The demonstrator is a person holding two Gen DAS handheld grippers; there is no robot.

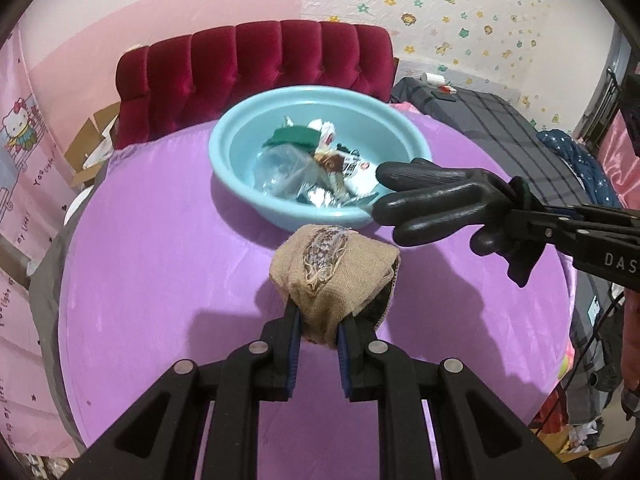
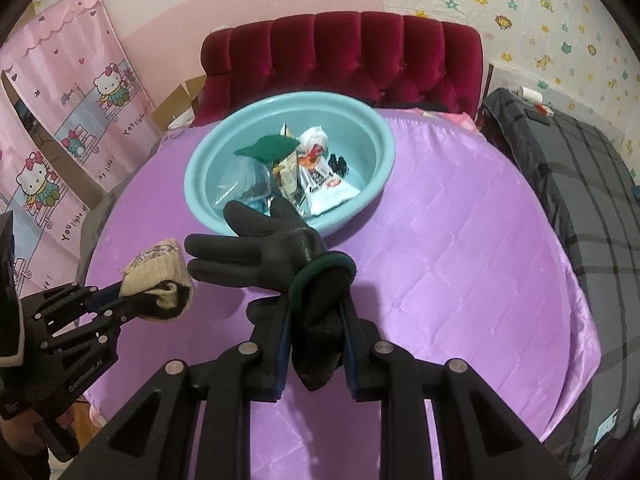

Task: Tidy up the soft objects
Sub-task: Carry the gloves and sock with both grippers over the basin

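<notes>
My left hand-held gripper is clenched on a beige knitted sock with a frayed, brownish patch, pinching its lower end between the blue-padded fingers. The sock bulges out just beyond the fingertips, clear above the round counter draped in shiny lilac quilted cloth.

My right hand-held gripper is clamped on the cuff of a black rubber-coated work glove with a dark green wrist band. The cuff hangs down between the fingers, and the glove's palm and fingers stretch forward and to the left of the fingertips, reaching towards the sock.

Straight ahead of both hand-held grippers, farther along the counter, stands a light blue plastic basin. It holds a dark green felt piece, a clear plastic bag and a white snack packet. The glove's fingertips overlap the basin's near rim in both views; I cannot tell whether they touch it.

Beyond the basin rises a dark red tufted velvet headboard.
</notes>
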